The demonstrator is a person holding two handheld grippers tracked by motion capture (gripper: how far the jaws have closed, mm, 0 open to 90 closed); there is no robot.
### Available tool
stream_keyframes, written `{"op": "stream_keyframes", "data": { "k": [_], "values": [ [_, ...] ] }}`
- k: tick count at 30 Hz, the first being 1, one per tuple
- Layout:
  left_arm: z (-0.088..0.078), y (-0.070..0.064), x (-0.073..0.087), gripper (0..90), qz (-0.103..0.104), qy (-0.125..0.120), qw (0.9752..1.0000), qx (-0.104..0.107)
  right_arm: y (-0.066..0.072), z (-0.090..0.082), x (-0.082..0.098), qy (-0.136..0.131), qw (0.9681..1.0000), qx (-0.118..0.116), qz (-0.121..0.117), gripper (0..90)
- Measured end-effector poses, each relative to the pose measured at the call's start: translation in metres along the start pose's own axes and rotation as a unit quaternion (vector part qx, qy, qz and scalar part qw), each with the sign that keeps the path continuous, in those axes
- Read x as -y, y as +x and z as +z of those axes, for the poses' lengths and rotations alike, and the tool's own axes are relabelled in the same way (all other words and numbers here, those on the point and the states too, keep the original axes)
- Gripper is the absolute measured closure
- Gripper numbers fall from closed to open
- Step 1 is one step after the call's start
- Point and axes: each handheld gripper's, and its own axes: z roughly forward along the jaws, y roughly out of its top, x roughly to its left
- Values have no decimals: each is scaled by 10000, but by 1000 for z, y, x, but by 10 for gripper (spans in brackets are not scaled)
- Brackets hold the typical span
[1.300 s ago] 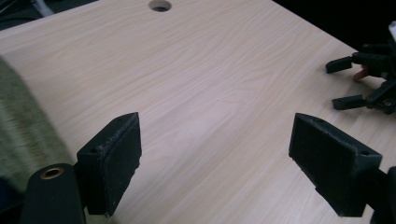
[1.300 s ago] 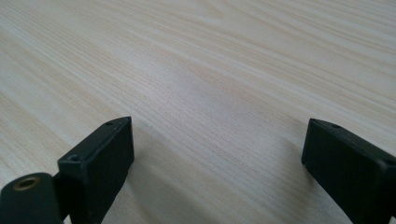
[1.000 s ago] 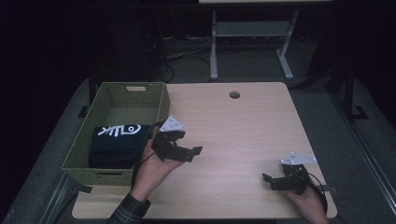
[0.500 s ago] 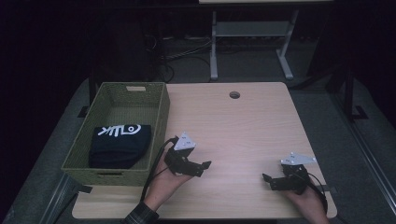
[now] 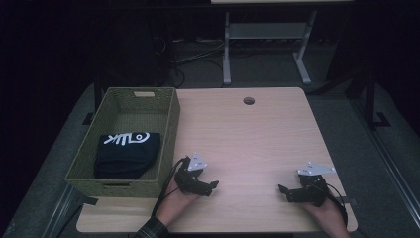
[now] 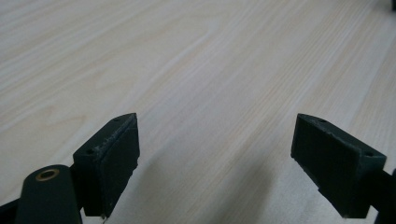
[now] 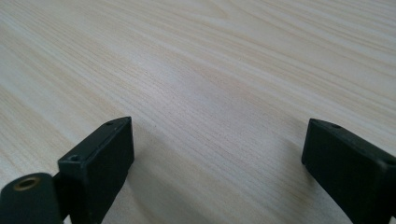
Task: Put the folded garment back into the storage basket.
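Left hand-held gripper (image 5: 210,187) low over table (image 5: 257,134), jaws spread, empty; right hand-held gripper (image 5: 283,191) likewise.

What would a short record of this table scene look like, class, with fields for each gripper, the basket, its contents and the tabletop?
left gripper: open, nothing between its jaws, low over the table beside the basket
right gripper: open, nothing between its jaws, near the front right of the table
green woven rectangular basket: on the table's left side
folded black cloth with white lettering: lying inside the basket, at its near end
light wooden table: round hole near its far edge
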Motion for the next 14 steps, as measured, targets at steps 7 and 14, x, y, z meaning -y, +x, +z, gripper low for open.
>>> {"op": "stream_keyframes", "data": {
  "k": [7,14],
  "values": [
    [6,-2,9,132,12,-40,9999,-103,0,0,0,-2,10000,-16,-11,90],
    [6,-2,9,131,8,-26,9999,-100,0,0,0,0,10000,-25,-13,90]
  ]
}}
